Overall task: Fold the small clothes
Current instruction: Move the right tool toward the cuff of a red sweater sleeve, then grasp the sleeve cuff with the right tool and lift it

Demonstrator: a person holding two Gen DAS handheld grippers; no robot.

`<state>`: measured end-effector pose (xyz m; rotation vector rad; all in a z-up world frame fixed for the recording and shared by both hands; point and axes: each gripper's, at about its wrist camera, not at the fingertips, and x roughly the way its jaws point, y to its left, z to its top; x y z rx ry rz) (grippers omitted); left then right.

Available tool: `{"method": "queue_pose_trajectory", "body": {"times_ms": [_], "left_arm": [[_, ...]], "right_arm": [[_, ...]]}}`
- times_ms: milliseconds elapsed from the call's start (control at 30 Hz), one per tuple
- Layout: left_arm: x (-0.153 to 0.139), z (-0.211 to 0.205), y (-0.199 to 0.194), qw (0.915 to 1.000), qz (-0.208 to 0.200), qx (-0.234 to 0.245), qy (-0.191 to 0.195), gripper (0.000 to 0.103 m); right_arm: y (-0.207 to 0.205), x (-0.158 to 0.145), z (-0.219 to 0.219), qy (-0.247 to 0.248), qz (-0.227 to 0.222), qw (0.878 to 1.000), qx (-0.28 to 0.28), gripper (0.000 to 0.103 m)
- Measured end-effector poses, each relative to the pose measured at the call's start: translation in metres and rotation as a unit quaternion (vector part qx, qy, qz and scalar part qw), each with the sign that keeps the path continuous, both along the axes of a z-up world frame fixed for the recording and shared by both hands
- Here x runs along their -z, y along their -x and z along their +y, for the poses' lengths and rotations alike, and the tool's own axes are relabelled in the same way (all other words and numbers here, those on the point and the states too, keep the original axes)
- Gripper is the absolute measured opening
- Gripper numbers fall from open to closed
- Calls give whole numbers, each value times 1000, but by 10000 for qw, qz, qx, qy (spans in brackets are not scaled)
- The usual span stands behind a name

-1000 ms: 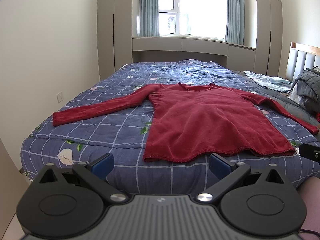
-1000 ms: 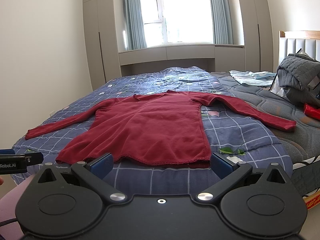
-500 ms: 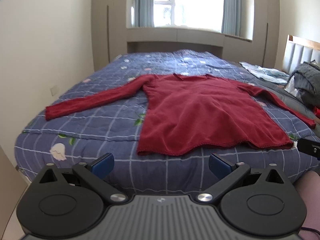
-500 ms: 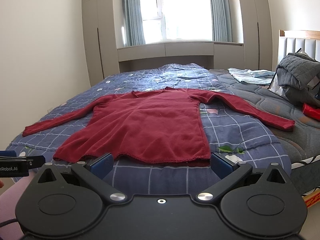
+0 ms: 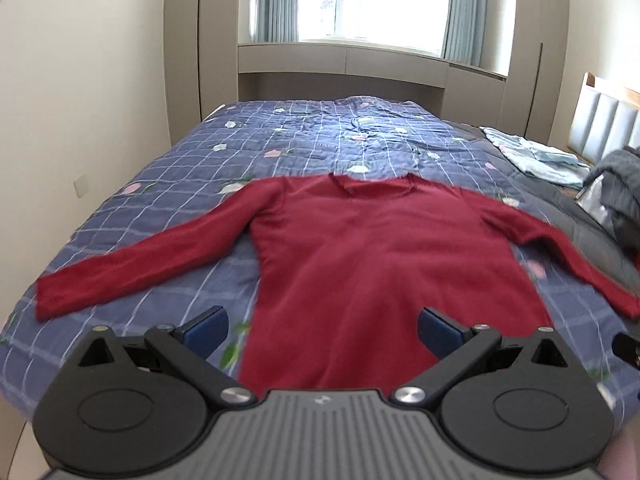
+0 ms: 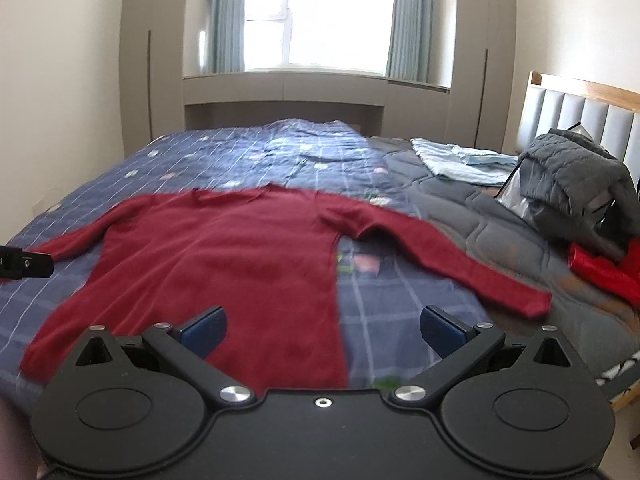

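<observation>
My left gripper (image 5: 322, 332) has its 2 fingers spread wide, holding nothing, hovering over the hem of the red sweater (image 5: 384, 256). The sweater lies flat on the checked quilt (image 5: 280, 152), collar at 12 o'clock, 1 sleeve (image 5: 132, 256) out toward 9, the other (image 6: 440, 260) toward 3. It looks like a soft, light knit, likely to sag and stretch, though blur hides the texture. I'd pinch a cuff or a hem corner. My right gripper (image 6: 324, 330) is equally wide apart and empty.

You get bright daylight from the blown-out window (image 5: 372, 0), fisheye bending at the edges and motion blur.
</observation>
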<state>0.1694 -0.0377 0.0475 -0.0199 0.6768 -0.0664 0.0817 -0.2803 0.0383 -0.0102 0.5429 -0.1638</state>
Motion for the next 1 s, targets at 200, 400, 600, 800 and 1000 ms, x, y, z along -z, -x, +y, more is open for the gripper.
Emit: {"method": "queue_pose_trajectory", "body": {"times_ms": [200, 400, 600, 800, 1000], "left_arm": [[1, -37, -75, 9997, 225, 45, -74, 103], [22, -81, -150, 9988, 465, 90, -144, 103], [50, -128, -207, 9966, 419, 663, -262, 103], [74, -172, -254, 9930, 294, 1105, -284, 103], [103, -196, -287, 9920, 308, 1134, -454, 103]], "right_arm": [[-55, 5, -41, -39, 30, 9997, 236, 103], [-95, 33, -97, -262, -121, 9988, 388, 103], [-108, 75, -170, -617, -263, 9902, 1226, 103], [-112, 102, -226, -1176, -78, 9732, 1975, 103], [-100, 127, -260, -2500, 38, 9306, 2675, 103]]}}
